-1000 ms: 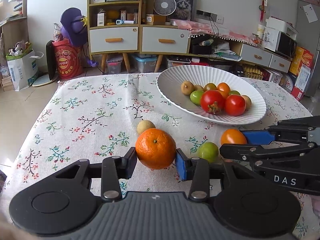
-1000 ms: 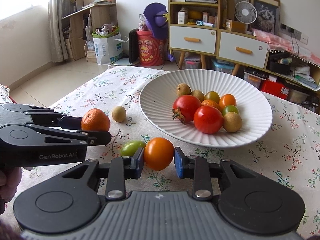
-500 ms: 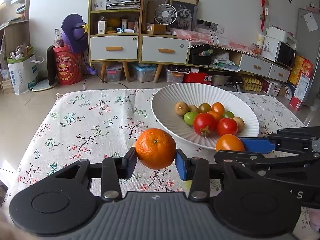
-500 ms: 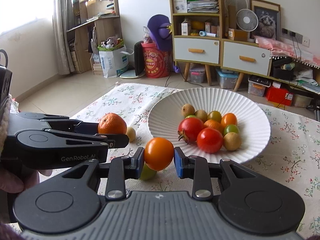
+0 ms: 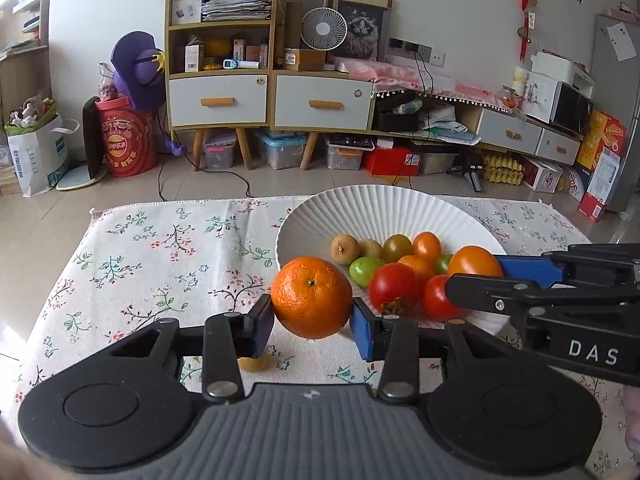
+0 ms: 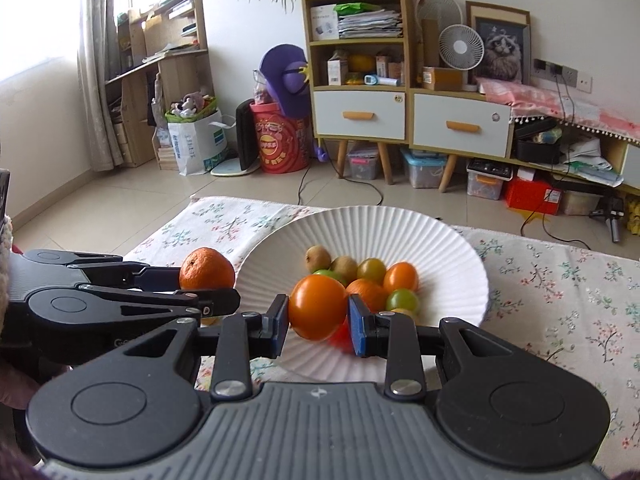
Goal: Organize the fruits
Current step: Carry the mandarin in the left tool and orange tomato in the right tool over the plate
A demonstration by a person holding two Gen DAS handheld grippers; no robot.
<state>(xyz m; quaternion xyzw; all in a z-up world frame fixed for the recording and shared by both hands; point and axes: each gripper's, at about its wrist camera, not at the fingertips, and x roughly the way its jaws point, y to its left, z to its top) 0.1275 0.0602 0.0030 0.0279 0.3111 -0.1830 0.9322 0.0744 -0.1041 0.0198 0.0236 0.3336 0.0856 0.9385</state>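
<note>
Floral tablecloth point(image 5: 152, 264) fills the near ground, with cabinets and clutter on the far wall. Going left to right: a second ago both fruits sat low by the cloth; now both are lifted off it and carried toward the white plate point(image 5: 384, 204).

Left gripper point(image 5: 312, 326): fingers clamped on the mandarin point(image 5: 312, 298), grip unchanged. In the left view the fruit now overlaps the plate's near-left rim; the right view puts it just left of the rim, not yet over the bowl. A small yellowish fruit point(image 5: 252, 362) stays on the cloth beneath the left finger, mostly hidden.

Right gripper point(image 6: 318, 322): fingers clamped on the orange tomato point(image 6: 318, 306), also unchanged. It hangs above the plate's near part, in front of the pile of tomatoes and small fruits point(image 6: 360, 276).

The green fruit that lay on the cloth between the grippers a second ago is out of sight now.

Judgement: transport nearly done. The tomato looks ready to lower and release; the mandarin needs more travel right and far. Risk: dropping onto the pile could send round fruit over the rim. Loose fruit still to collect.
</note>
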